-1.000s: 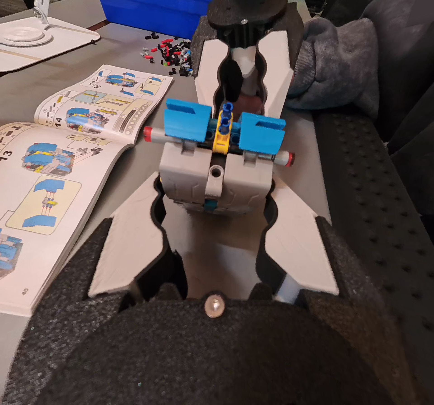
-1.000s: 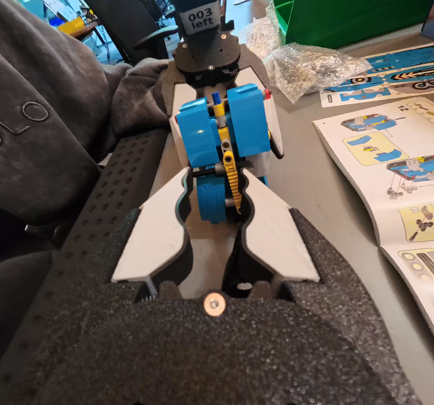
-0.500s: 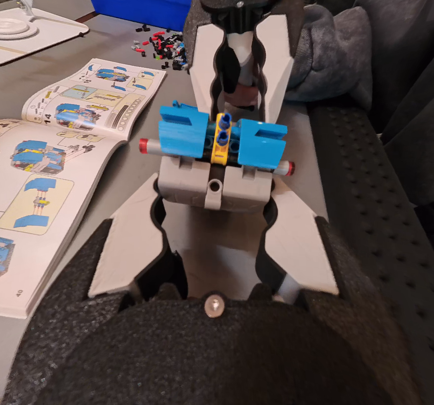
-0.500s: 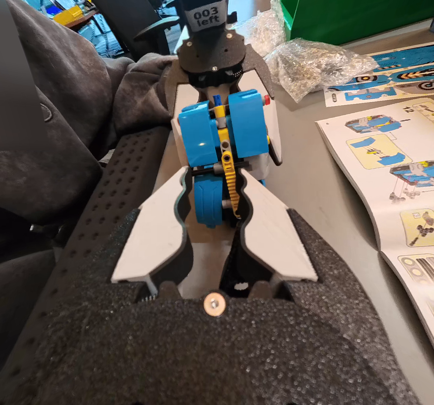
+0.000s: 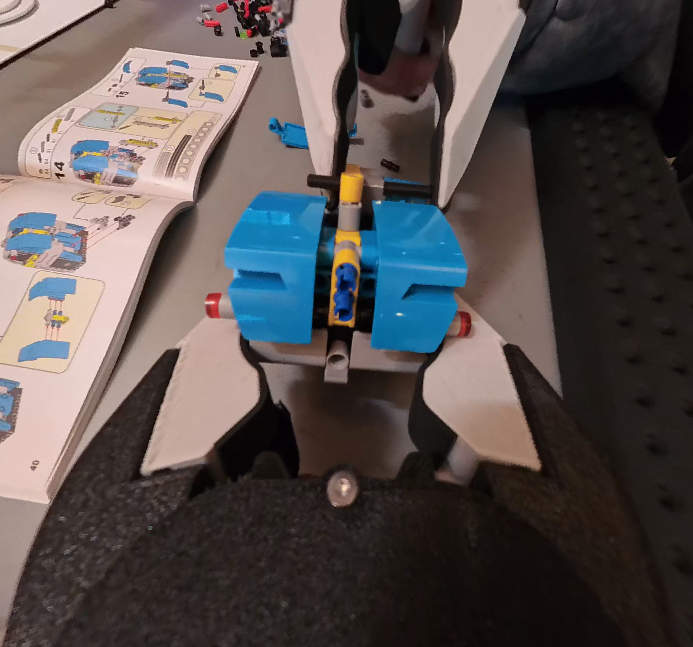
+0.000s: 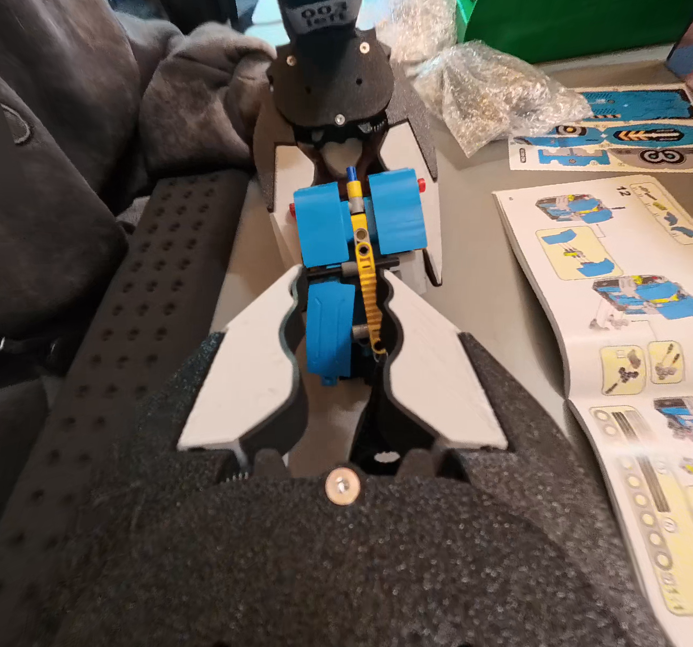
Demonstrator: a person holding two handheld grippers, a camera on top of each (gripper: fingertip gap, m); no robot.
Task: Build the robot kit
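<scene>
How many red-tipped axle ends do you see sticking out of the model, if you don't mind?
2: one red tip on the blue model's left side, one on its right; others may be hidden.

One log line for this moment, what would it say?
left gripper: shut on brick model | right gripper: shut on brick model | booklet: open

Right tool (image 6: 343,314) grips blue model (image 6: 330,329) (left opposite).

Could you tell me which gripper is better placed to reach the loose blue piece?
Probably the right gripper: the blue piece lies beside its fingers, farther from the left gripper; both are shut on the model.
</scene>
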